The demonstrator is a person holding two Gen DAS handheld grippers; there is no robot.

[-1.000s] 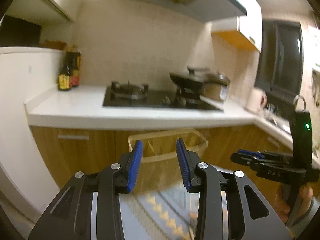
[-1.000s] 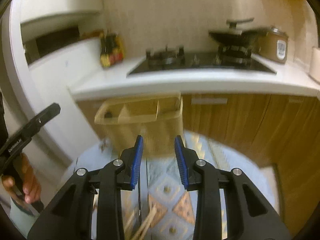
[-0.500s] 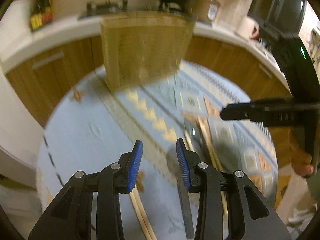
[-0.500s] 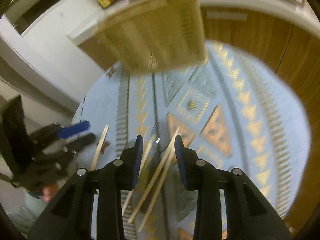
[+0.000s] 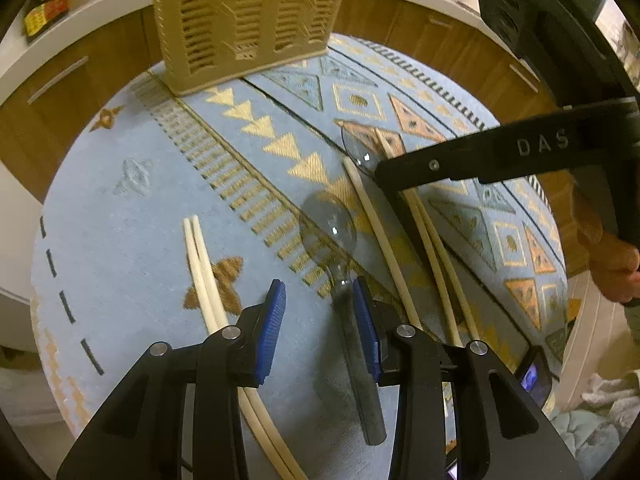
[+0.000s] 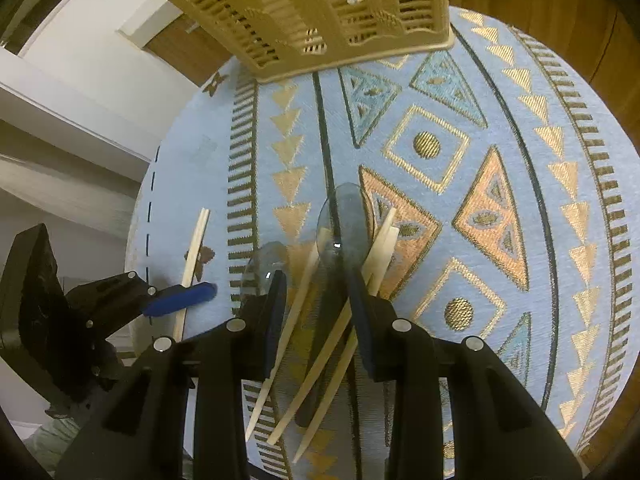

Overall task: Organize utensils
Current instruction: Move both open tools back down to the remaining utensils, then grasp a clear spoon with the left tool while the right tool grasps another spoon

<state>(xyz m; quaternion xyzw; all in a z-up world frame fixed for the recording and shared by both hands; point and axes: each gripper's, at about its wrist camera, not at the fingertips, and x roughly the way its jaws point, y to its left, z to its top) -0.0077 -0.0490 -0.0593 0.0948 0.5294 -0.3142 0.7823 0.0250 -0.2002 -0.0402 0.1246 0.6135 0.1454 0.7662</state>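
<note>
Hovering both tongs over the scattered utensils, nothing picked up yet.

We reckon we're at the reach-in step: the left gripper (image 5: 318, 332) has its blue pads part spread and empty, with the clear plastic spoon with a dark handle (image 5: 344, 280) lying on the patterned blue tablecloth (image 5: 120, 208) just inside its right pad, and a pair of pale wooden chopsticks (image 5: 204, 276) running under its left finger. The right gripper (image 6: 316, 316) is part spread too and pinching nothing, with a second clear spoon (image 6: 344, 232) and loose pale chopsticks (image 6: 384, 240) below the gap. Next we'd need to drop lower, centre on one piece, pinch it, then carry it to the tan slotted plastic basket (image 5: 244, 20) at the far edge.
</note>
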